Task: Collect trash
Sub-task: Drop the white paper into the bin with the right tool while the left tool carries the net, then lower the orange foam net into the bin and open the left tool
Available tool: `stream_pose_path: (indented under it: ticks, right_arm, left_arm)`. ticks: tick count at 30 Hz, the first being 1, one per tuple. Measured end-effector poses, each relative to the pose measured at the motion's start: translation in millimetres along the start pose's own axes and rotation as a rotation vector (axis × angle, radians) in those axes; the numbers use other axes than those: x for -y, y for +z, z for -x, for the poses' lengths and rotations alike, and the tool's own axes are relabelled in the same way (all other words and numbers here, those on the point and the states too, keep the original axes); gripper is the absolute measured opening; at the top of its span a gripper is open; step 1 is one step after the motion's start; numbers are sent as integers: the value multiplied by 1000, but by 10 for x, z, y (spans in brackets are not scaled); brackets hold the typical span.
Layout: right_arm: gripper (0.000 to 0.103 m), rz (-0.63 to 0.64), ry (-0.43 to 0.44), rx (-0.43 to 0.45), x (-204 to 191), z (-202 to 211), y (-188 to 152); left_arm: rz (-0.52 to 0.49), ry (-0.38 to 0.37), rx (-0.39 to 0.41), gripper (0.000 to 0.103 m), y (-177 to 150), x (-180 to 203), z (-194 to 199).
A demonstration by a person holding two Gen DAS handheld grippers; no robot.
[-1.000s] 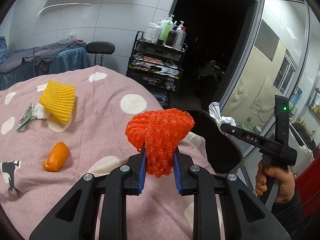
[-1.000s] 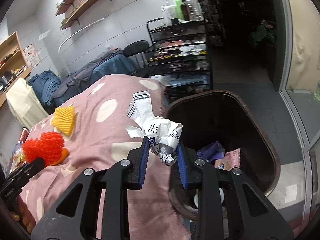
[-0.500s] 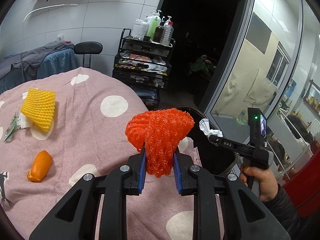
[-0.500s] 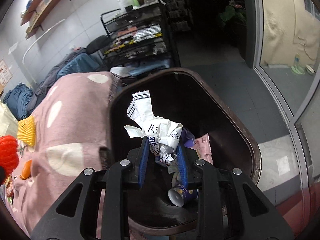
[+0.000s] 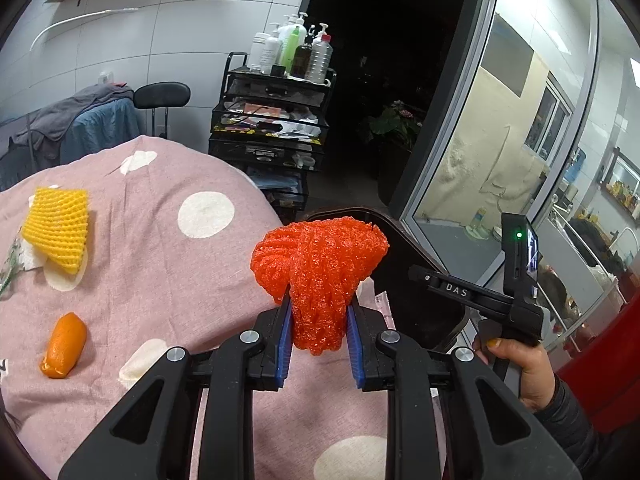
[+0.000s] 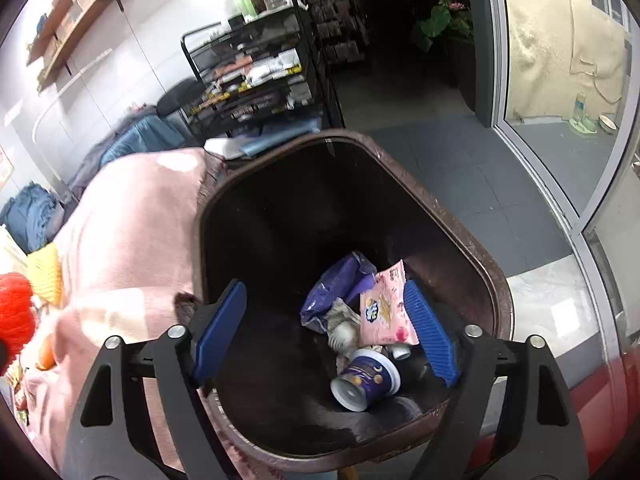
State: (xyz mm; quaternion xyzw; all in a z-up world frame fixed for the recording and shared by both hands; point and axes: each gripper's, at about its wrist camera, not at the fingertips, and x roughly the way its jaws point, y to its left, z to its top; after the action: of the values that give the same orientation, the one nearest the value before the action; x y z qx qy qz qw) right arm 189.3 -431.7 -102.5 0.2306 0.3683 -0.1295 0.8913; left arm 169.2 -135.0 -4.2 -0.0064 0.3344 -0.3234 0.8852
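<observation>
Hovering over the bin (image 6: 496, 280), right tongs (image 6: 326, 332) spread, empty.

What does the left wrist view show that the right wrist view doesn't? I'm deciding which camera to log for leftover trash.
Only the left wrist view shows the left tongs shut on the red foam net, the whole orange peel on the pink cloth, and the hand holding the right tool.

Only the right wrist view shows the bin's contents: a purple cup, a pink wrapper and a purple bag, under the open, empty right tongs.

Both show the yellow foam net, the red net, the cloth and the bin.
</observation>
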Motion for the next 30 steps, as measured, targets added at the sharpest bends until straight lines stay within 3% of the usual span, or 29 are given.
stream_pose_path:
  ticks: [14,23,30]
  right_arm:
    - [89,-45,-1,160,92,577,-17]
    - [90,-96,-36,186,328,758,-22]
    - [90,-121,-58,193,453,823,-41]
  left_arm:
    - [-44,-94,-67,23,235,294,-438]
    - [-84,-143,-135,23,317,578,-785]
    - [-126,-139,-177,23,336,760,-1017]
